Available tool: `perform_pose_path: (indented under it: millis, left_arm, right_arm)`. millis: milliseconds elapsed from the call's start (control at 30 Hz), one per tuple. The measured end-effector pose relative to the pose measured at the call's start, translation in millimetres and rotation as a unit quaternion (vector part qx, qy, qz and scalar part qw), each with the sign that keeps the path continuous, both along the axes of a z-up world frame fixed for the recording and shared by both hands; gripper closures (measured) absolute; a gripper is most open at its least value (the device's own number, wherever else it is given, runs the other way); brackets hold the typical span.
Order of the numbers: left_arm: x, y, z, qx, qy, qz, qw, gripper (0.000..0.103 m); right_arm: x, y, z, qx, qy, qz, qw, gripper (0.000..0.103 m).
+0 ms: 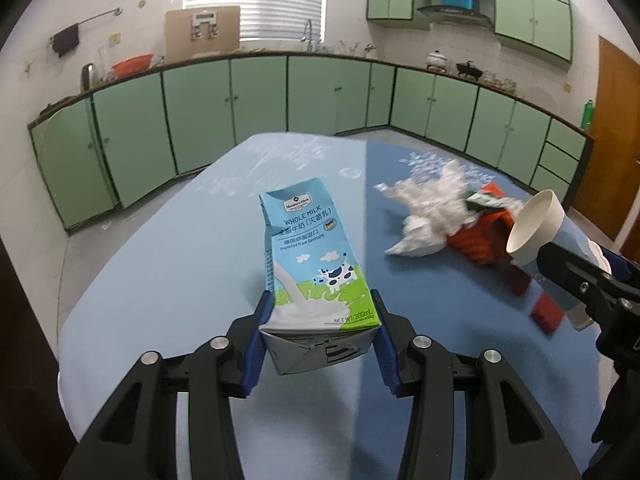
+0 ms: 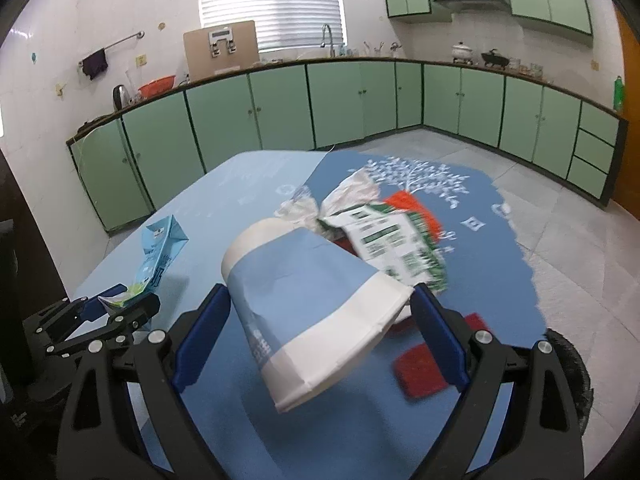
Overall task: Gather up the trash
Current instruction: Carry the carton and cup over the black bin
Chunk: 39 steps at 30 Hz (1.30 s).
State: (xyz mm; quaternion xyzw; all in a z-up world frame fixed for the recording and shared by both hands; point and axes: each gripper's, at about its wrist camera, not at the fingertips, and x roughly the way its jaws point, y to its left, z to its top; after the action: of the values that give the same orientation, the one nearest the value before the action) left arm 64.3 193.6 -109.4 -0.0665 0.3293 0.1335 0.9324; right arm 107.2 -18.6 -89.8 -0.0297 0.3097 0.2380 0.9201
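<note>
Left gripper (image 1: pixel 320 336) clamped on carton (image 1: pixel 310 256) at base end, top pointing away, clear of table (image 1: pixel 160 248). Right gripper (image 2: pixel 320 334) pads against cup (image 2: pixel 316 312) sides, cup tilted, mouth forward. I read both as lifted for binning. Wrappers (image 2: pixel 384 240) left on cloth, no bin visible.

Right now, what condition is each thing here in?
milk carton: clamped in left gripper, off the table
paper cup: between right gripper pads, tilted
crumpled white paper: lying on tablecloth
red wrapper: lying beside it
cabinet doors: shut
</note>
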Motion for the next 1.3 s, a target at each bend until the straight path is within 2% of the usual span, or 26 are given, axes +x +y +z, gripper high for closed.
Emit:
perform_pose_path:
  millis: [300, 667, 967, 1300]
  left_arm:
    - [11, -52, 30, -0.007, -0.033, -0.064, 0.9974, 0.057]
    - [29, -124, 50, -0.013, -0.054, -0.153, 0.9866, 0.057]
    - [46, -195, 53, -0.021, -0.06, -0.236, 0.9697, 0.057]
    - [72, -271, 36, -0.033, -0.054, -0.302, 0.9512, 0.057]
  right_arm:
    - [-10, -50, 23, 0.006, -0.023, -0.044, 0.999, 0.015]
    - [-15, -141, 34, 0.013, -0.037, -0.131, 0.991, 0.015]
    - [-19, -221, 29, 0.006, -0.041, -0.202, 0.978, 0.015]
    - [-19, -286, 8, -0.015, -0.038, -0.254, 0.966, 0.015]
